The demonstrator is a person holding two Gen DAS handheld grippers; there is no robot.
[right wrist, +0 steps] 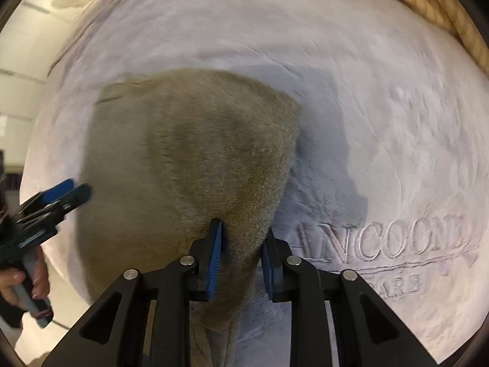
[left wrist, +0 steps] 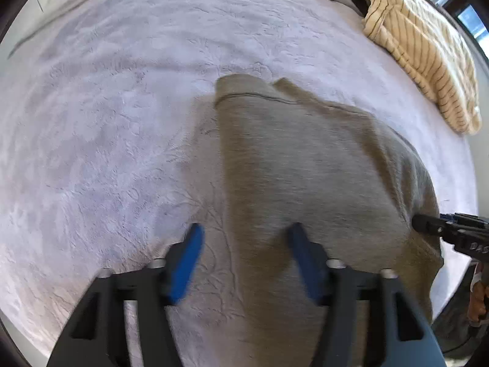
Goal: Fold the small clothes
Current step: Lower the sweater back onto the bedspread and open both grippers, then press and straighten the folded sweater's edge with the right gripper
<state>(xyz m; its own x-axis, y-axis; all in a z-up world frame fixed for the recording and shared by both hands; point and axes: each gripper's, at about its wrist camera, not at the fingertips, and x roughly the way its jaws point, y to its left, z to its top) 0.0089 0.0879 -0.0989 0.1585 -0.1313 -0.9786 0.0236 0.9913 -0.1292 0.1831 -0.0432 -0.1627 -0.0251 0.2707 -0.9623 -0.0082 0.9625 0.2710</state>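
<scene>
Right gripper (right wrist: 243, 241) pinching olive garment (right wrist: 189, 153)

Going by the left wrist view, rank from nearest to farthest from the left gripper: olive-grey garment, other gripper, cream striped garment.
1. Olive-grey garment, under the left gripper, right finger over it.
2. Right gripper, far right, at the garment's edge.
3. Cream striped garment, upper right.

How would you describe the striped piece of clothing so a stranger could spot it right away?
Start from the pale lavender blanket covering the bed. Follow it to its far right edge, beyond the olive-grey garment. There lies the crumpled cream top with thin dark stripes, the only striped cloth in the left wrist view.
</scene>
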